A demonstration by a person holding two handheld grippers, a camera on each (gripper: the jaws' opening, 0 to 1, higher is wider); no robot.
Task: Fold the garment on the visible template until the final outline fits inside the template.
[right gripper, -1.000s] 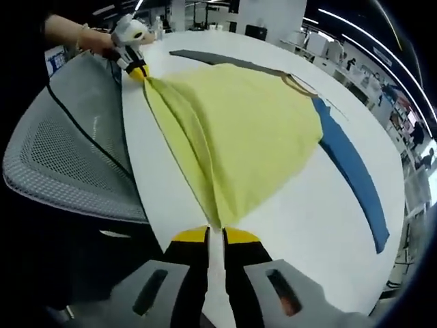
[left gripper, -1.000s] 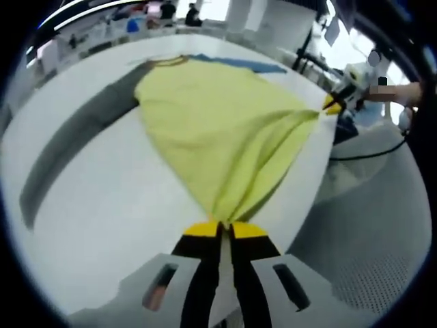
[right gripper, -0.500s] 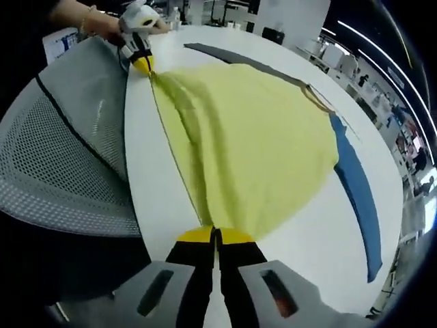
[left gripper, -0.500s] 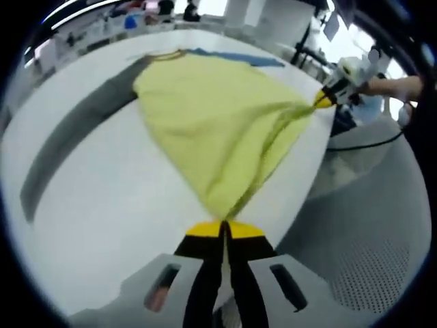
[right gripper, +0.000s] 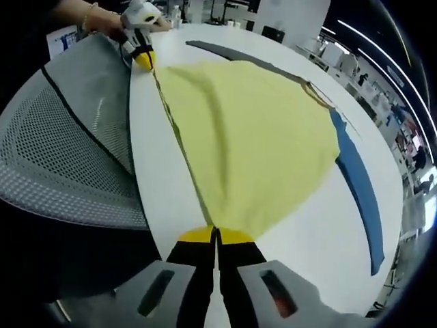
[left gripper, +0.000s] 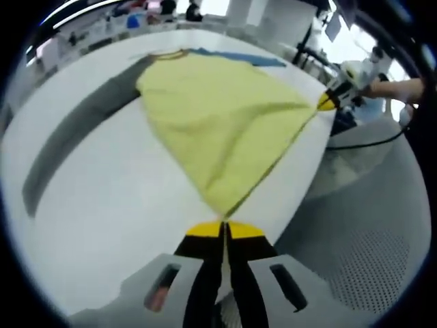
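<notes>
The yellow garment (left gripper: 222, 123) lies spread on a white table (left gripper: 102, 205), fanning out ahead of both sets of jaws. In the left gripper view the left gripper (left gripper: 223, 229) has its yellow-tipped jaws pressed together on one corner of the cloth, right at the tips. From there the fabric widens away from the jaws into a broad, mostly flat sheet, with a few soft creases running toward the far right corner. That corner is pinched by the right gripper (left gripper: 330, 101), seen up and to the right of the jaws at the table edge, with a hand (left gripper: 396, 89) behind it.

In the right gripper view the right gripper (right gripper: 215, 236) likewise has its jaws closed on a cloth corner at the tips. The near edge of the garment (right gripper: 252, 137) runs taut in a straight line from these jaws up and left to the left gripper (right gripper: 142, 58), held by a hand (right gripper: 106, 20) at the table (right gripper: 321, 239) edge. A shallow fold slants across the cloth near that edge.

Beyond the far side of the garment a grey strip (left gripper: 75, 137) and a blue strip (right gripper: 358, 184) lie flat on the table, with a darker collar-like trim (right gripper: 314, 92) at the cloth's far end. A grey mesh chair (right gripper: 65, 150) stands left of the right jaws.
</notes>
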